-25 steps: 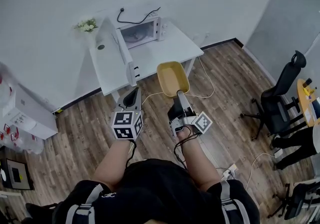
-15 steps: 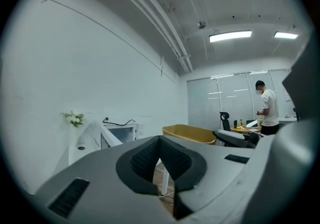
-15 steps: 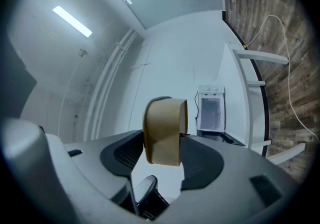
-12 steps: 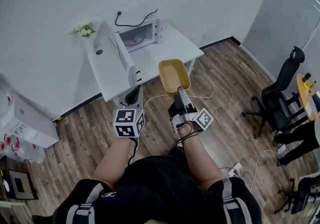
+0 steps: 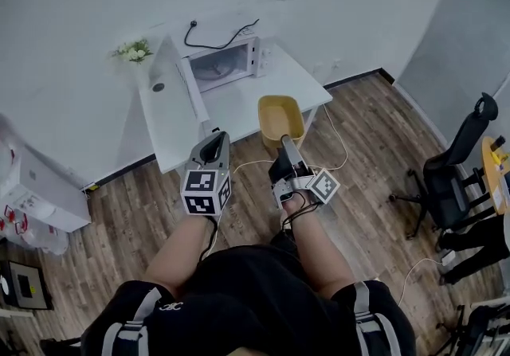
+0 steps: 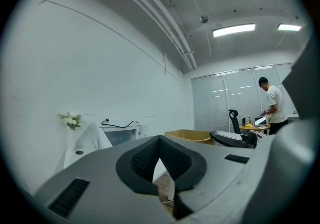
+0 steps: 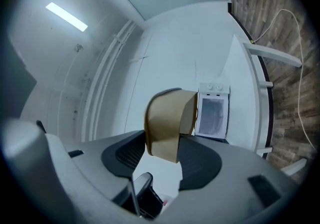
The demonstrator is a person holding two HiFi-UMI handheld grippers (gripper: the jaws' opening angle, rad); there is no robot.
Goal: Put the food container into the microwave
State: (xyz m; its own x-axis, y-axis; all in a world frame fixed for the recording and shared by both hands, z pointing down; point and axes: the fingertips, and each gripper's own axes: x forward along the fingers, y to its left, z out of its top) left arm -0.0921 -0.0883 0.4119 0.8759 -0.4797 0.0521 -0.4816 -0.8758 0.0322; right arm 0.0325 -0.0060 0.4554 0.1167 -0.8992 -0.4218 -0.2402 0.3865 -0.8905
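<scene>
A tan food container [image 5: 280, 118] is held out in front of me over the near edge of the white table [image 5: 239, 103]. My right gripper [image 5: 284, 142] is shut on the container's near rim, and the container [image 7: 170, 123] fills the space between its jaws. The white microwave [image 5: 223, 62] stands at the back of the table with its door [image 5: 182, 80] swung wide open to the left; its cavity [image 7: 212, 115] looks empty. My left gripper [image 5: 213, 139] hovers beside the right one, shut with nothing in it, short of the table's front edge.
A small bunch of flowers [image 5: 134, 49] sits on the table's far left corner. Cables [image 5: 335, 139] trail over the wooden floor under the table. An office chair [image 5: 462, 163] stands at the right, white boxes [image 5: 32, 187] at the left. A person [image 6: 272, 102] stands far off.
Both grippers have come closer to the table. The container has moved forward from over the floor to over the table's near edge. The microwave door stays open.
</scene>
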